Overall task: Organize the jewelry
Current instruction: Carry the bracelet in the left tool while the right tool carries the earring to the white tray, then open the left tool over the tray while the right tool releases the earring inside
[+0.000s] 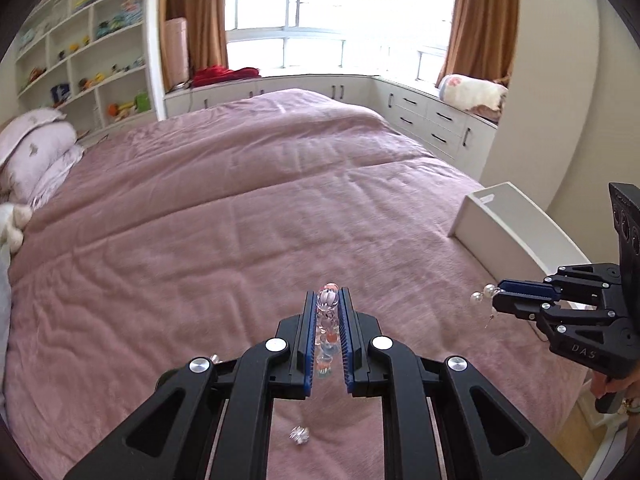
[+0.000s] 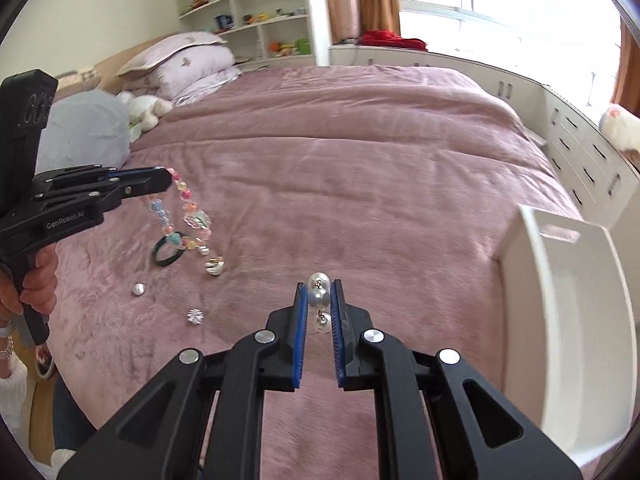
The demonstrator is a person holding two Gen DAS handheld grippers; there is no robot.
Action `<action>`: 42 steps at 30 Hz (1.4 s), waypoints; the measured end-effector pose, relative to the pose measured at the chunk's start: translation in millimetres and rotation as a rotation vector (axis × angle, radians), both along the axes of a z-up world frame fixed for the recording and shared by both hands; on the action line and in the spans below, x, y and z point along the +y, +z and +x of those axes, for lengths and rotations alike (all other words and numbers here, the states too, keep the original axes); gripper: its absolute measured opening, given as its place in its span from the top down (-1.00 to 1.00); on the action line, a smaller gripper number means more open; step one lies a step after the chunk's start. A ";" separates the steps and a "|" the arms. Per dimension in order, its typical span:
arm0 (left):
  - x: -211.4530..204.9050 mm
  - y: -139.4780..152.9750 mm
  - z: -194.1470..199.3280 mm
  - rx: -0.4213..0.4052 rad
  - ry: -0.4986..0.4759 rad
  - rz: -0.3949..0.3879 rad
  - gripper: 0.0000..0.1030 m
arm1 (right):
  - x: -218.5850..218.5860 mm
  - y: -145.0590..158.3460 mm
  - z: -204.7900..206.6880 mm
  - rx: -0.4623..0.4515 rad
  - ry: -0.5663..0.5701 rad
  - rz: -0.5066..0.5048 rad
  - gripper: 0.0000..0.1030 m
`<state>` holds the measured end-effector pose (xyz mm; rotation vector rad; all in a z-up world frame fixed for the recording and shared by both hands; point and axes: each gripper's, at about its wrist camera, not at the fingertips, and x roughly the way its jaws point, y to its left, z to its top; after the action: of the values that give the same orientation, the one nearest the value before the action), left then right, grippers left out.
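On the left, the left claw (image 2: pixel 170 178) is held above the pink bedspread (image 2: pixel 360 184), and it is pinching one end of a colourful beaded bracelet (image 2: pixel 188 216). In the left wrist view the beads are seen pressed between the blue pads (image 1: pixel 307 336), so the claw is closed on them. The rest of the strand hangs down freely, and its lower end is very near a dark hair tie (image 2: pixel 166 254) that lies on the bed. A risk is seen here: if the strand is moved sideways at this height, it can be caught on the hair tie and drag it along, or the beads can slip out, because only a few of them are gripped.

Below and a little to the right, small pieces are left on the bed: a white bead-like piece (image 2: pixel 138 289), a crystal flower-shaped piece (image 2: pixel 195 316) and a silver ring-like piece (image 2: pixel 215 267). These can be pressed into the soft fabric or pushed off the edge if a claw is lowered carelessly.

Further right, the right claw (image 2: pixel 319 300) is closed on a pearl drop earring (image 2: pixel 319 299). The round pearls are smooth, so the earring can be squeezed out if the grip is loosened or the claw is tilted.

At the far right, the white storage box (image 2: pixel 568 304) stands on the bed edge. It can probably be tipped on the soft surface if its wall is knocked, and a release before the rim is passed would drop the earring beside it.
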<state>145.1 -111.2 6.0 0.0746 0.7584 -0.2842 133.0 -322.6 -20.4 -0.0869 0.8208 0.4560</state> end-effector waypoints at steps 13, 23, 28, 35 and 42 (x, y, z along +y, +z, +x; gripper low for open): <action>-163.1 27.0 45.9 -0.045 -0.217 0.050 0.69 | -147.9 9.4 -14.8 -0.036 -0.236 -0.003 0.76; -287.1 -2.1 67.1 0.021 -0.380 0.059 0.69 | -237.1 -0.7 -14.4 -0.015 -0.375 -0.022 0.76; -317.0 -18.2 85.6 0.062 -0.410 0.058 0.69 | -261.0 -11.9 -8.6 0.009 -0.420 -0.044 0.76; -336.1 -8.8 98.5 0.057 -0.432 -0.006 0.69 | -276.5 -24.7 -4.6 0.030 -0.449 -0.045 0.76; -360.0 -17.6 101.0 0.044 -0.436 0.082 0.69 | -270.9 -37.0 5.9 0.049 -0.443 -0.071 0.76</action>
<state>246.1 -471.2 -11.6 0.3141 0.7938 -0.6703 138.9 -593.5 -57.4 0.0415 0.8753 0.0114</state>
